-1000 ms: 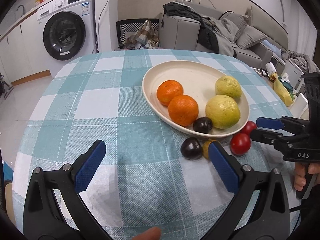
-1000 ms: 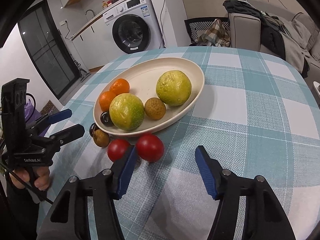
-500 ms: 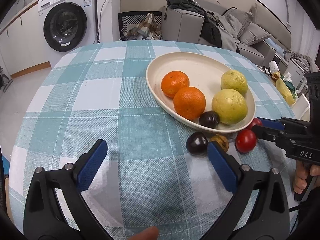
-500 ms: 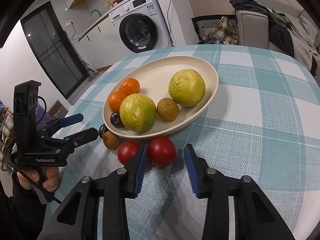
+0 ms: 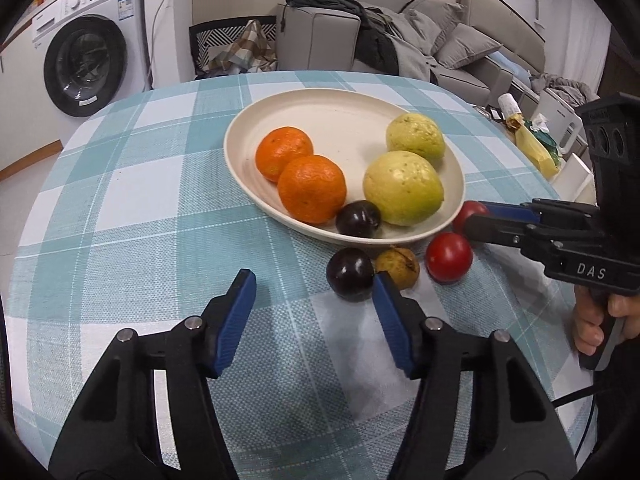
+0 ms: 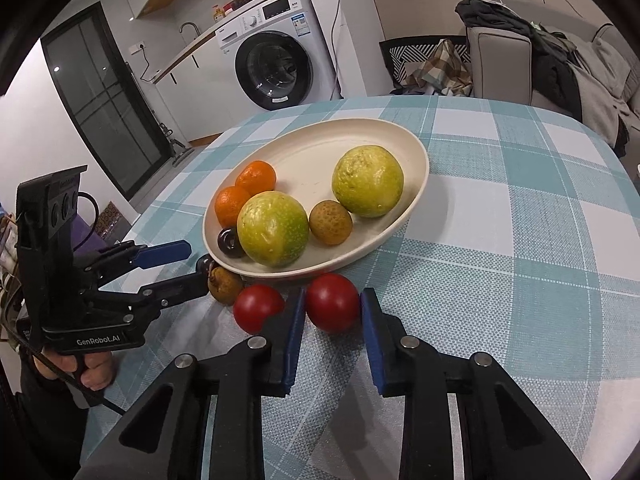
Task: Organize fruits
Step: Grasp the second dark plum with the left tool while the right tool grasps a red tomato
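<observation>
A cream oval plate (image 5: 232, 160) holds two oranges (image 5: 310, 188), two yellow-green fruits (image 5: 402, 188), a dark plum (image 5: 357, 219) and a small brown fruit (image 6: 331, 222). In front of the plate, on the checked cloth, lie a second dark plum (image 5: 349, 274), a brown fruit (image 5: 398, 266) and two red tomatoes. My right gripper (image 6: 332, 295) is shut on the right tomato (image 6: 332, 308); the other tomato (image 6: 256, 306) sits just left of its left finger. My left gripper (image 5: 313, 280) is closing, its pads apart, with the loose plum just ahead beside the right fingertip.
The round table (image 6: 520, 200) carries a teal and white checked cloth. Behind it stand a washing machine (image 5: 86, 64), a chair with draped cloth (image 5: 236, 46) and a grey sofa (image 5: 400, 40). A hand (image 5: 600, 320) holds the right gripper's handle near the table's right edge.
My right jaws have closed from wide apart onto the right tomato. My left jaws have narrowed a good deal, and the left gripper has tipped slightly towards the loose plum.
</observation>
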### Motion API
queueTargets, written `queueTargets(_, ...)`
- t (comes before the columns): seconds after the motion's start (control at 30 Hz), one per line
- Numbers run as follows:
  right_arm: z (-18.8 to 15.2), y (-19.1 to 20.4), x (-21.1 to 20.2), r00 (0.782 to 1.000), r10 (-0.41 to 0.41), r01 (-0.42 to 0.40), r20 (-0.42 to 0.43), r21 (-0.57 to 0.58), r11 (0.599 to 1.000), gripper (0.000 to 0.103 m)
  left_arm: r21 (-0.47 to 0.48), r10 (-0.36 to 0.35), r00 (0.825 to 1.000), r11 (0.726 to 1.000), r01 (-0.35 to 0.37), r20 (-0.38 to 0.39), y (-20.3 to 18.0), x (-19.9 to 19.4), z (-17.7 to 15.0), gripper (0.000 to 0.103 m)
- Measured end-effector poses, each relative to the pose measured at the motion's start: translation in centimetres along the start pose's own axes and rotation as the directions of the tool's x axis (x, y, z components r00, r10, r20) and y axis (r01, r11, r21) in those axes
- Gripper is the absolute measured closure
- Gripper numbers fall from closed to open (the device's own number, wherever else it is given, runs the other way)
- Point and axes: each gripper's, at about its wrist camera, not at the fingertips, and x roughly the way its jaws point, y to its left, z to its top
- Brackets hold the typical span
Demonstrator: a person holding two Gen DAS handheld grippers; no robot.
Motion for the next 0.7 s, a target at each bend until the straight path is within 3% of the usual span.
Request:
queueTargets(0.4, 0.1, 0.08, -0.14, 1.0, 0.001, -0.001, 0.002, 0.0, 1.0, 0.074, -0.002, -0.086, 0.996, 0.996, 0.086, -0.006, -0.47, 0.67, 0.49, 0.071)
queueTargets(0.47, 0.13, 0.07, -0.23, 1.0, 0.0, 0.0, 0.006, -0.001, 1.0, 0.074, -0.004, -0.107, 0.994, 0.994, 0.107, -0.007, -0.44, 0.72, 0.52, 0.08)
queueTargets(0.7, 0.29, 0.06, -0.3, 1.0, 0.002, -0.002, 0.01, 0.001, 1.0, 0.074, -0.006, -0.117, 0.993, 0.993, 0.117, 0.016, -0.4, 0.16, 0.44, 0.082)
